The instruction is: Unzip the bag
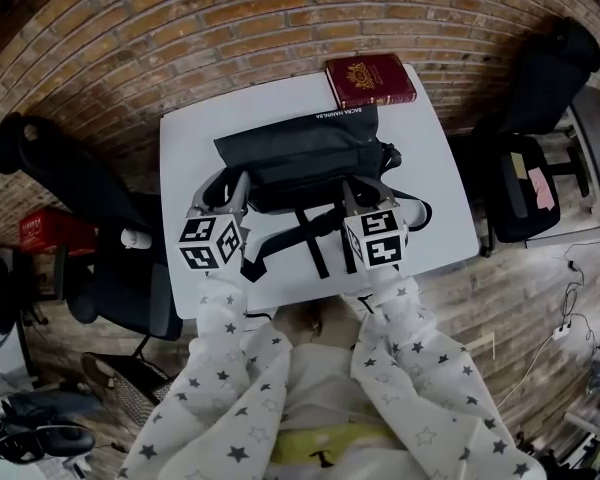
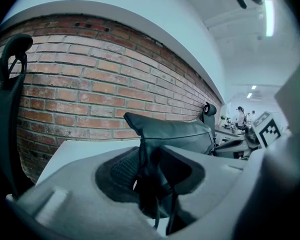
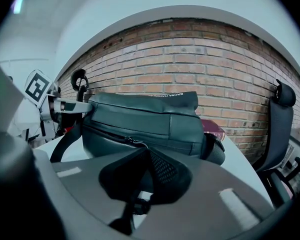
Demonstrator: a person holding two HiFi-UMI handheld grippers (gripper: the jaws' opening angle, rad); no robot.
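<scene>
A soft black fabric bag [image 1: 300, 153] is laid on the white table [image 1: 192, 148], just beside a dark red book [image 1: 370, 78]. Its limp left end is pinched in the jaws of the left gripper [image 2: 147, 169]. Those of the right gripper [image 3: 147, 171] are pressed together on what is judged to be the small zipper pull [image 3: 135, 142], the proper hold.

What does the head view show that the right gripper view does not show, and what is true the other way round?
Only the head view: the person's white star-print sleeves and a red crate at the far left.

Only the right gripper view: the zip line across the front of the black fabric bag, and the right gripper with its jaws closed on the dark zip pull.

Both: that bag, the dark red hardcover book behind it, the left gripper, the white table and the brick wall.
</scene>
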